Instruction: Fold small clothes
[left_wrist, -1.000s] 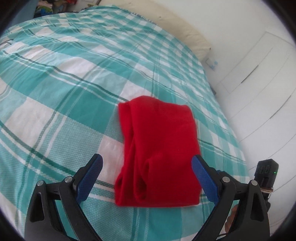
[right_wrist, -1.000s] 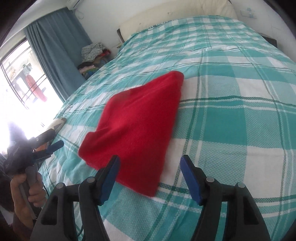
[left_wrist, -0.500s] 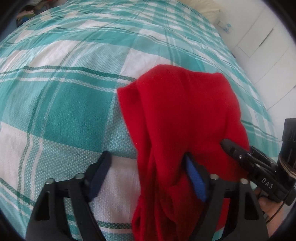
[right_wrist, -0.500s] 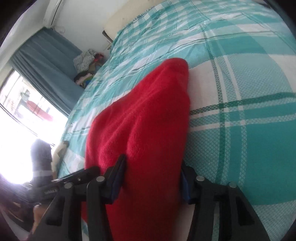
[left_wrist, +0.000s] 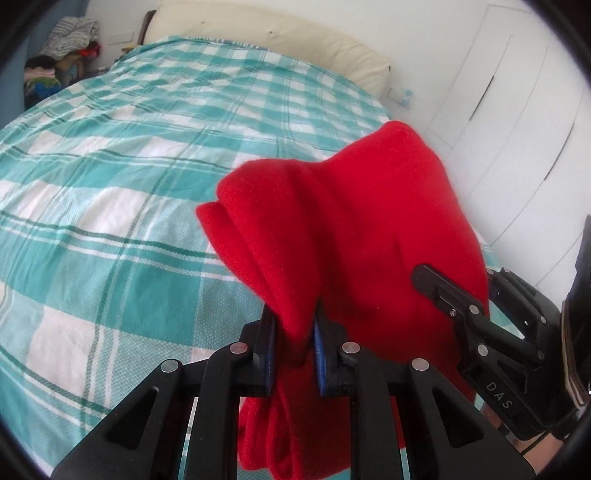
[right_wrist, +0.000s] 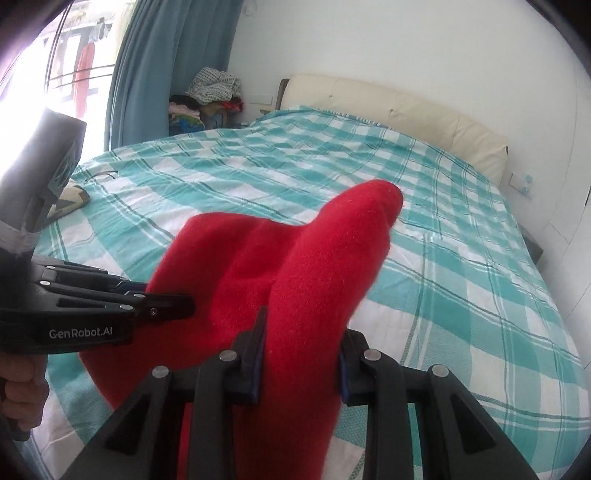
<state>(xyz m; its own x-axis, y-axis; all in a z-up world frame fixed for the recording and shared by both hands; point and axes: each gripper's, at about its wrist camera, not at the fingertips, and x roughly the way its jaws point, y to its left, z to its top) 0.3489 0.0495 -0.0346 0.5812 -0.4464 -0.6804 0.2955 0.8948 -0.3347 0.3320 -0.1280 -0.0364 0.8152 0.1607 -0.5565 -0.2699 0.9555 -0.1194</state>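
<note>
While both grippers tilt downward over the bed, each has hold of the same red garment (left_wrist: 354, 229), a soft folded knit whose exact kind I cannot tell. At the left edge of the right wrist view, a person's hand (right_wrist: 22, 398) wraps the handle of the left gripper (left_wrist: 293, 345), which comes in from the side. That gripper's jaws are closing, nearly together, with a thick fold of the red cloth pinched between its blue pads (left_wrist: 319, 354). The right gripper (right_wrist: 301, 363) is closing too, its jaws wider apart, pressed against a bulkier roll of the same cloth. In the left wrist view its black fingers reach in from the right and lie against the garment's side.

The garment hangs between the two grippers above the teal checked bedspread (left_wrist: 110, 206), its far end bunched and raised.

A second ago it lay flat on the bedspread, with both pairs of jaws wide open and nothing between them; half a second ago the jaws were around its near edge. Since then it has been lifted clear.
</note>
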